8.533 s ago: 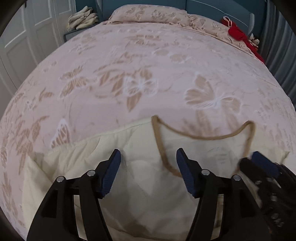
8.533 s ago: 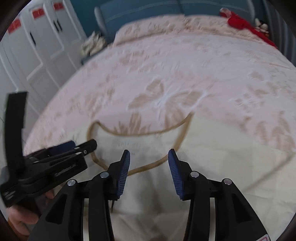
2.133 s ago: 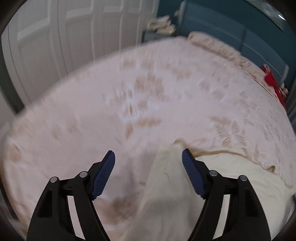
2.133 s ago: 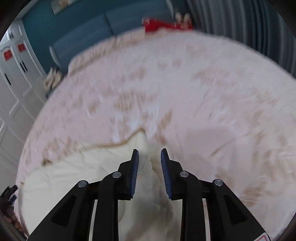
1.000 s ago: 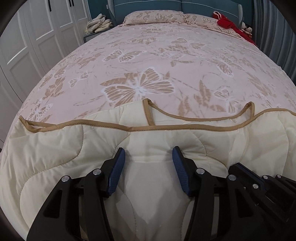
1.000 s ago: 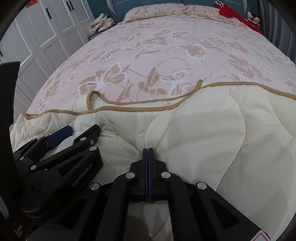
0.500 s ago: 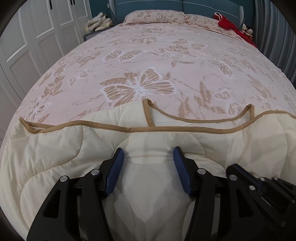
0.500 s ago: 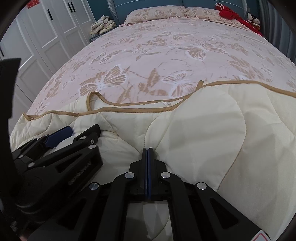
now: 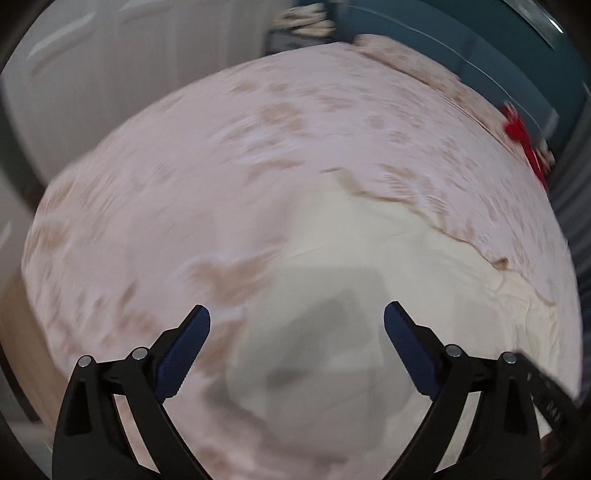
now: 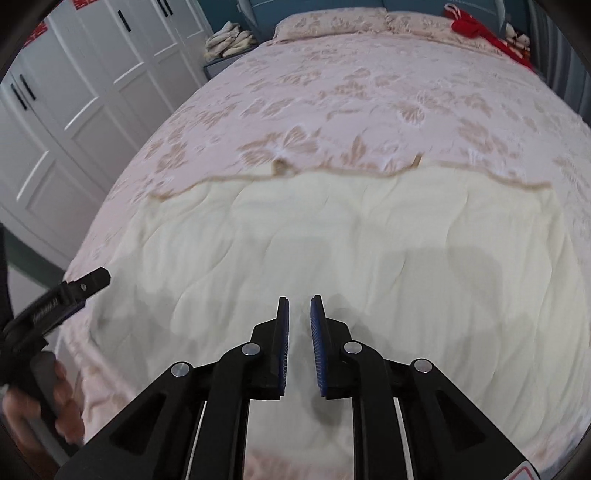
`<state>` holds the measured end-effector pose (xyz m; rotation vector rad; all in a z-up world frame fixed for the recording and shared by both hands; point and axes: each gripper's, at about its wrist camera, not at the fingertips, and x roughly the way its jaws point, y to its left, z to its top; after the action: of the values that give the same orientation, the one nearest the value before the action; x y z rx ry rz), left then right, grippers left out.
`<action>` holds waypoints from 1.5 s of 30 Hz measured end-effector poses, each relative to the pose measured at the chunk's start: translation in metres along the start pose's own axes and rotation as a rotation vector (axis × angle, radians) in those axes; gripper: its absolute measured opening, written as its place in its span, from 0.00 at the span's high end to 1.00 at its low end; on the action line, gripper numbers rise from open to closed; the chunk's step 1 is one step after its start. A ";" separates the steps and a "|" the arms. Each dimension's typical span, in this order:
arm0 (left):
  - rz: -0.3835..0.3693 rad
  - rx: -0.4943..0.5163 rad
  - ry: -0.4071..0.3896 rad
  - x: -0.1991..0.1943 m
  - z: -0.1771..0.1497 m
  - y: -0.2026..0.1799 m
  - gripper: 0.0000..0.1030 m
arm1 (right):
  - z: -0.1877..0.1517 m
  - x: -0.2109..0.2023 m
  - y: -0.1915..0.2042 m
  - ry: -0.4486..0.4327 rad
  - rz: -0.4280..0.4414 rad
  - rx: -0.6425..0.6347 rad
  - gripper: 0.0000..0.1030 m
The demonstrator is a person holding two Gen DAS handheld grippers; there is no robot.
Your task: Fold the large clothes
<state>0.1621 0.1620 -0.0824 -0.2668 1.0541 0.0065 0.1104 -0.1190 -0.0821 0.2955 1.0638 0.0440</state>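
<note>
A cream quilted garment point(image 10: 351, 251) with tan trim lies folded flat on the near part of the pink butterfly bedspread point(image 10: 369, 96). My right gripper point(image 10: 299, 314) hovers above its near edge, jaws opening a narrow gap with nothing between them. In the blurred left wrist view my left gripper point(image 9: 297, 325) hangs over the garment's left end point(image 9: 369, 295), jaws opening wide and empty. The left gripper point(image 10: 79, 286) also shows at the left edge of the right wrist view, held by a hand point(image 10: 55, 402).
White wardrobe doors point(image 10: 74, 96) stand left of the bed. A teal headboard point(image 10: 369, 7), pillows point(image 10: 332, 20), a red cloth item point(image 10: 476, 26) and a pile of pale items point(image 10: 229, 42) lie at the far end. Grey curtains point(image 10: 569, 66) hang at the right.
Both grippers let go of the garment and lifted away. The left one swung out to the left and opened wide; the right one, shut before, opened slightly. The garment now lies flat.
</note>
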 end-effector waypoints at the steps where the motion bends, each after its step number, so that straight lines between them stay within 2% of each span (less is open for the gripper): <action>1: -0.025 -0.056 0.018 -0.001 -0.005 0.020 0.10 | -0.006 -0.001 0.002 0.013 0.003 0.001 0.86; 4: -0.078 -0.141 0.058 0.002 -0.019 0.049 0.10 | -0.026 0.000 0.012 0.061 0.005 -0.020 0.86; 8: -0.160 -0.207 0.125 0.020 -0.037 0.061 0.10 | -0.045 0.007 0.017 0.096 -0.027 -0.040 0.86; 18: -0.224 -0.174 0.149 0.043 -0.049 0.037 0.10 | -0.054 0.006 0.010 0.110 -0.086 -0.046 0.90; 20: -0.238 -0.177 0.151 0.044 -0.048 0.035 0.14 | -0.057 0.014 0.006 0.126 -0.084 -0.038 0.90; 26: -0.259 -0.175 0.161 0.040 -0.046 0.028 0.33 | -0.063 0.029 0.005 0.134 -0.095 -0.053 0.90; 29: -0.270 -0.168 0.155 0.030 -0.045 0.024 0.46 | -0.064 0.033 0.003 0.133 -0.097 -0.052 0.90; 31: -0.280 -0.147 0.138 0.020 -0.045 0.017 0.60 | -0.065 0.035 0.003 0.129 -0.099 -0.057 0.90; 34: -0.283 -0.092 0.102 0.003 -0.042 -0.001 0.70 | -0.066 0.039 0.003 0.121 -0.105 -0.064 0.90; 37: -0.283 -0.038 0.056 -0.016 -0.037 -0.018 0.76 | -0.065 0.028 0.001 0.112 -0.088 -0.045 0.91; 41: -0.338 -0.018 0.017 -0.040 -0.026 -0.031 0.78 | -0.069 -0.011 -0.004 0.075 -0.052 -0.036 0.91; 45: -0.357 0.027 -0.023 -0.060 -0.023 -0.051 0.80 | -0.084 -0.008 -0.026 0.129 -0.037 0.009 0.91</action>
<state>0.1197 0.1148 -0.0306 -0.4260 0.9718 -0.3247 0.0309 -0.1267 -0.1198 0.2837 1.1975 0.0256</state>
